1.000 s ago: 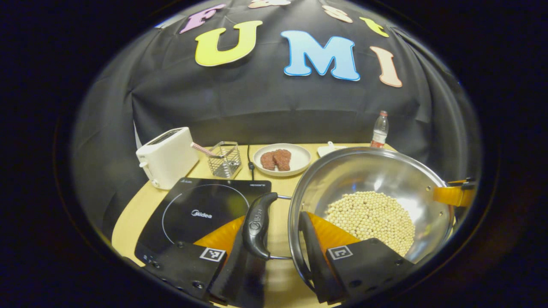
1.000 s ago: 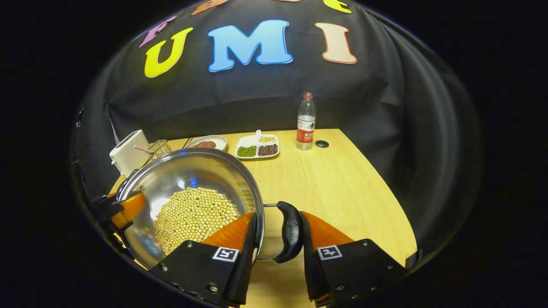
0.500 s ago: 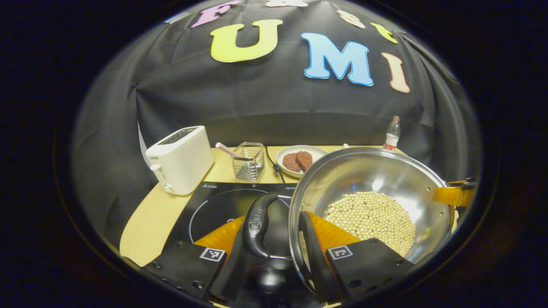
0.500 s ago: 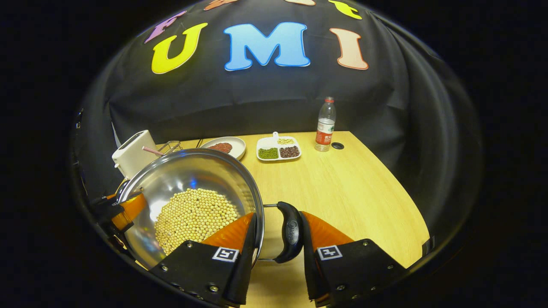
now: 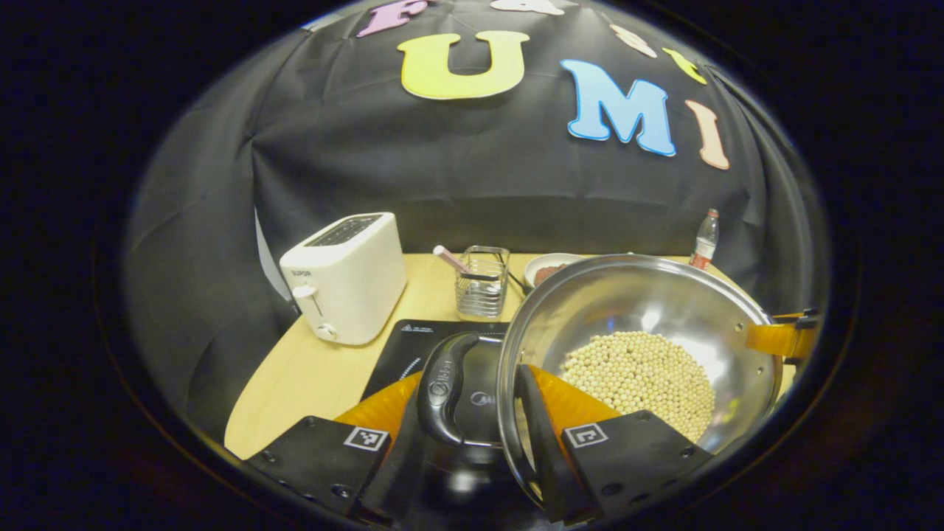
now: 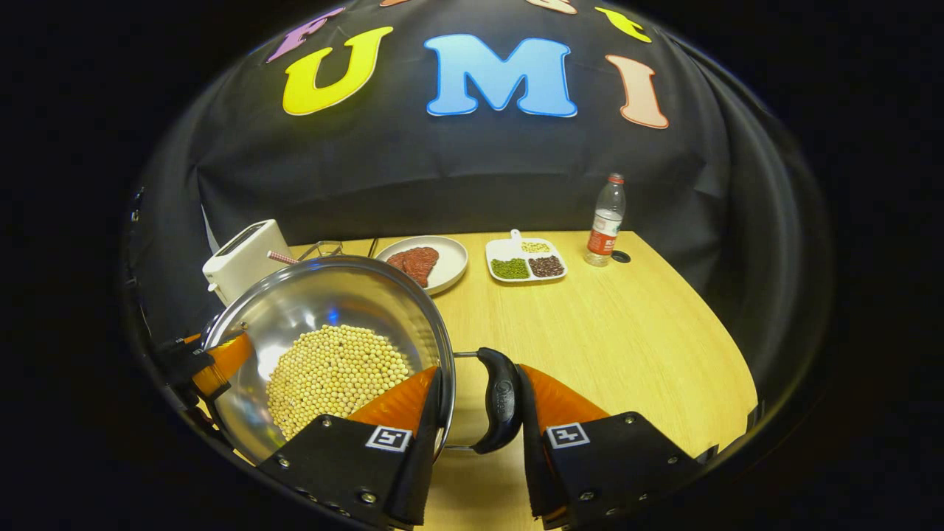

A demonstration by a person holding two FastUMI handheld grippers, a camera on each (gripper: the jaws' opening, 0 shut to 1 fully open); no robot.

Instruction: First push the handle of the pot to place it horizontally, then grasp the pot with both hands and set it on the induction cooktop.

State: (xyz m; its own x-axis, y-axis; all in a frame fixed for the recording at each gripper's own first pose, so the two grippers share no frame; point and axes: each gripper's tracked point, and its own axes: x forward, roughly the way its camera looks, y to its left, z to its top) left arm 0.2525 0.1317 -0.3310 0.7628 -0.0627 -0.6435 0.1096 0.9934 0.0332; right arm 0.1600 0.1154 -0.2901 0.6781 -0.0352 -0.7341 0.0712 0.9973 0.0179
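Note:
A steel pot holding pale soybeans hangs between both grippers, off the table. My left gripper is shut on its left side: one finger against the black handle, the other inside the wall. In the right gripper view, my right gripper clamps the pot the same way at the other black handle. The black induction cooktop lies just below the left handle, largely hidden by the pot. The right gripper also appears at the far rim in the left gripper view.
A white toaster and a wire basket stand behind the cooktop. Farther right on the wooden table are a plate of meat, a divided dish of beans and a water bottle.
Both grippers have carried the pot to the left. The cooktop slid under the left handle and pot, the toaster came closer, and the grip on both handles is unchanged.

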